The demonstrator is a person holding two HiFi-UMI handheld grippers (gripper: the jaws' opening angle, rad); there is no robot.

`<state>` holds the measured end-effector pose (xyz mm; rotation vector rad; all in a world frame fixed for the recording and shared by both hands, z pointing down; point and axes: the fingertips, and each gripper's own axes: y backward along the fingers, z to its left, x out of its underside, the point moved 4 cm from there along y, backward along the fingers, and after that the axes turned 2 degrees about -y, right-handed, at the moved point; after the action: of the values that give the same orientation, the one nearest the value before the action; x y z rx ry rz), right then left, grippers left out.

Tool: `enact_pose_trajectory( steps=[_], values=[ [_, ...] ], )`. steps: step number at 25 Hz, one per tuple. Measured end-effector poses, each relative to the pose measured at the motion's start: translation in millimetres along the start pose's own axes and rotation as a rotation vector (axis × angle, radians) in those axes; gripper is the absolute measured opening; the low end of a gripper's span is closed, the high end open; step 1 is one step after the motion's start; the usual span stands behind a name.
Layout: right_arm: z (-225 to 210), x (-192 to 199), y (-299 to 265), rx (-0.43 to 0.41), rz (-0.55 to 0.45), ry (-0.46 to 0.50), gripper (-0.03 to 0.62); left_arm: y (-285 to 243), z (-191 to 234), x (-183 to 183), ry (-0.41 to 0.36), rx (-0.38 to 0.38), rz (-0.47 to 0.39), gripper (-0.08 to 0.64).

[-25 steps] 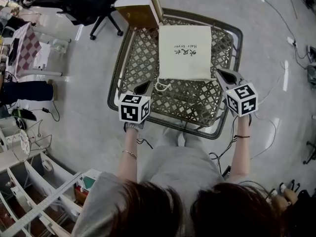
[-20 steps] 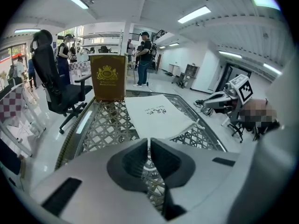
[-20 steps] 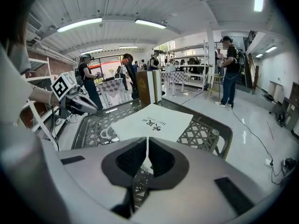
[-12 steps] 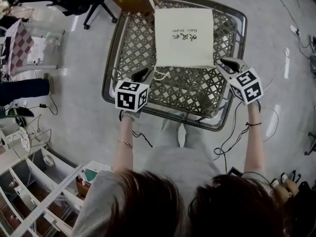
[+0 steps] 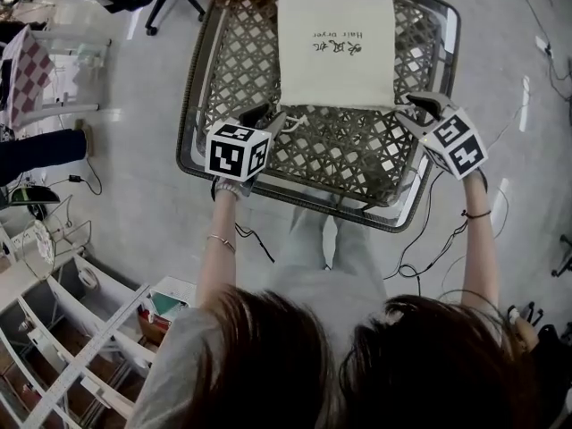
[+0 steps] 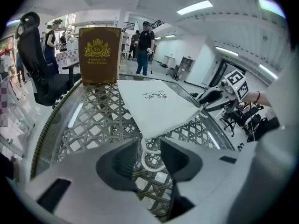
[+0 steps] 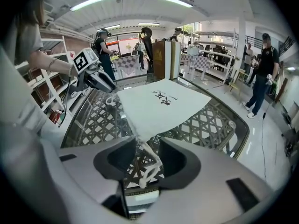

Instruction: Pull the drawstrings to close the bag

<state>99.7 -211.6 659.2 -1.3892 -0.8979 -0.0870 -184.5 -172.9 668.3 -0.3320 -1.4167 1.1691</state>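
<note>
The white drawstring bag (image 5: 335, 47) lies flat on the lattice-topped table (image 5: 357, 164), toward the table's far side. Its mouth faces the table's near edge, and what is inside cannot be seen. A brown book (image 6: 99, 55) stands at the table's far edge. Over the table's middle left, the left gripper (image 5: 266, 116) has just been opening its jaws; they gape wide, with the left drawstring loop (image 6: 148, 155) lying loose between them. Over the table's right side, the right gripper (image 5: 418, 108) has likewise been opening, and the right drawstring (image 7: 150, 164) lies ungripped between its jaws.
</note>
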Motion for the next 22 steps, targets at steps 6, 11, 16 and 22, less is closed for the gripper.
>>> enact_pose_trajectory(
  steps=[6, 11, 16, 22],
  values=[
    [1, 4, -9, -0.032, 0.035, 0.034, 0.209, -20, -1, 2, 0.023, 0.019, 0.045, 0.164],
    [1, 7, -17, -0.06, 0.074, 0.074, 0.216, -30, 0, 1, 0.021, 0.016, 0.076, 0.164],
    [1, 7, -24, -0.082, 0.099, 0.091, 0.216, -33, 1, 5, 0.009, 0.011, 0.115, 0.163],
    [-1, 10, -31, -0.099, 0.13, 0.104, 0.215, -35, 6, 6, -0.02, -0.032, 0.15, 0.101]
  ],
)
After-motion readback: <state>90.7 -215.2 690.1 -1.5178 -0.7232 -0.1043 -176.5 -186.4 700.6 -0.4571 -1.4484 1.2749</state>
